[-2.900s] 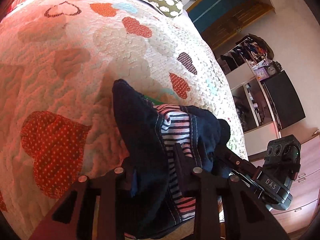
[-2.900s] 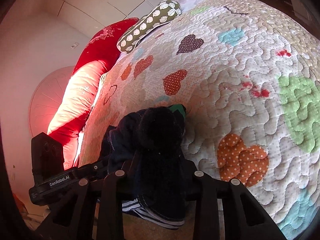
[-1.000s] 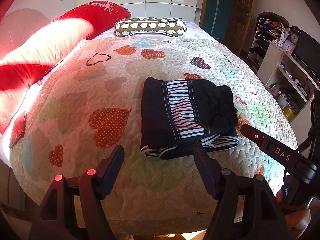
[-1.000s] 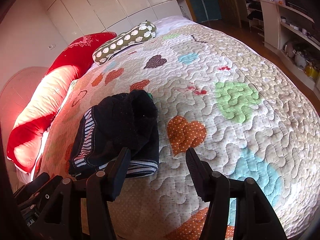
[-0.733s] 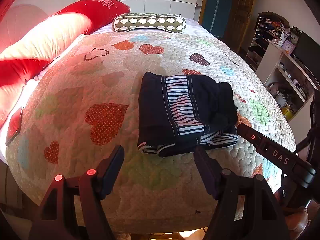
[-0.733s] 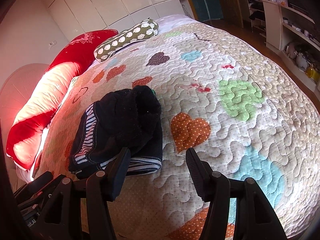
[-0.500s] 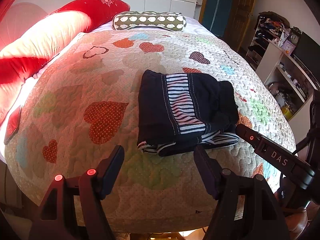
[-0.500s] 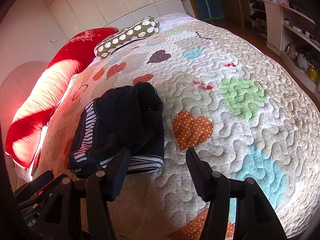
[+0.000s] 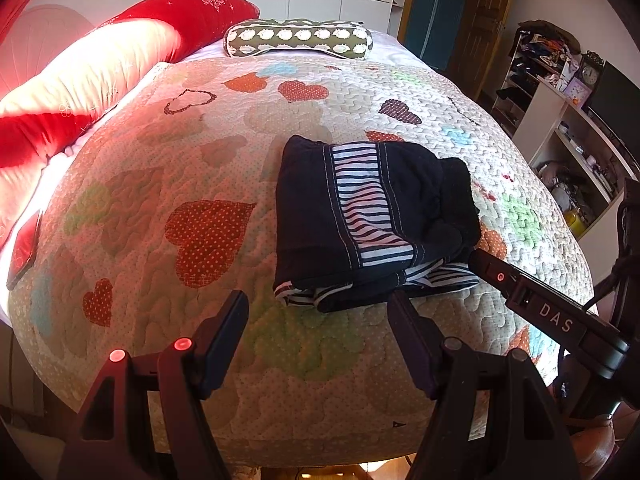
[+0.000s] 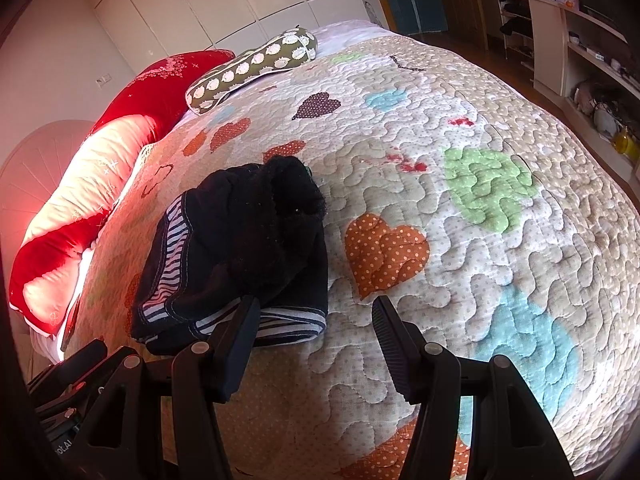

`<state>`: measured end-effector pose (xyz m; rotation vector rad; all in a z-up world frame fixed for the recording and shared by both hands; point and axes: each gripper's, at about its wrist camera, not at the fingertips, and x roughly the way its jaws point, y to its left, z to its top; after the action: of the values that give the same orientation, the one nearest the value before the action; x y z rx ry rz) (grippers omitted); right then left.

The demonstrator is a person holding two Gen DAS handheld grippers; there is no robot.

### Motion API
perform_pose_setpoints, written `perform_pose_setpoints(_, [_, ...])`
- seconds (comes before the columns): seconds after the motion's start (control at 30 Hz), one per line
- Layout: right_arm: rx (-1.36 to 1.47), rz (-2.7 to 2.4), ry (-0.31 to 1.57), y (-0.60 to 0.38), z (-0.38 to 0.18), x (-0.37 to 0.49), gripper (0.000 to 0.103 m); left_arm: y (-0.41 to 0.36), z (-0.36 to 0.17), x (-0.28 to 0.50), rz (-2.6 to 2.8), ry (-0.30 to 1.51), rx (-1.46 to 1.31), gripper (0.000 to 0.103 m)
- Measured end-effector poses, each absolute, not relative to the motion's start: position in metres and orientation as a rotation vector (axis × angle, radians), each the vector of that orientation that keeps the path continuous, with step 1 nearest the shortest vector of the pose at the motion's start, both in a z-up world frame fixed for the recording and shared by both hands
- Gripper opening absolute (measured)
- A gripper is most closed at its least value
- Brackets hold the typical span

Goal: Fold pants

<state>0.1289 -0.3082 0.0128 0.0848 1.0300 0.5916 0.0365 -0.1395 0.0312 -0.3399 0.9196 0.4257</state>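
pants [image 9: 372, 220] folded on quilt [image 9: 160, 184], released; both tools now wide apart, empty, backed off.

Soft dark cloth pants [image 9: 372, 216] with striped knit bands lie on a matt quilted, stitched bedspread [image 9: 160, 168]; glossy wardrobe doors [image 10: 224, 4].

Quilted bed [image 9: 152, 160] w/ folded pants [image 9: 372, 220], pillows [image 9: 298, 38]

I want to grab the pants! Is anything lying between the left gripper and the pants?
No. In the left wrist view only bare quilt lies between the open left gripper and the folded pants.
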Motion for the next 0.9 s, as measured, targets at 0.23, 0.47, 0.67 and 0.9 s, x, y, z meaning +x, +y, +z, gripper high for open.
perform_pose_setpoints(0.23, [0.086,0.593,1.04,-0.3074,0.0107,0.1294,0.063,-0.1388,0.03,0.0364,0.426,0.922,-0.341,0.071])
perform_pose_setpoints(0.47, [0.09,0.588,1.051,-0.3084,0.0078,0.1304,0.063,-0.1377,0.0283,0.0357,0.429,0.929,-0.344,0.071])
perform_pose_setpoints(0.67, [0.09,0.588,1.053,-0.3087,0.0072,0.1303,0.063,-0.1371,0.0275,0.0354,0.431,0.933,-0.344,0.071])
perform_pose_setpoints(0.9, [0.088,0.586,1.062,-0.3087,0.0049,0.13,0.064,-0.1363,0.0254,0.0339,0.432,0.939,-0.351,0.071])
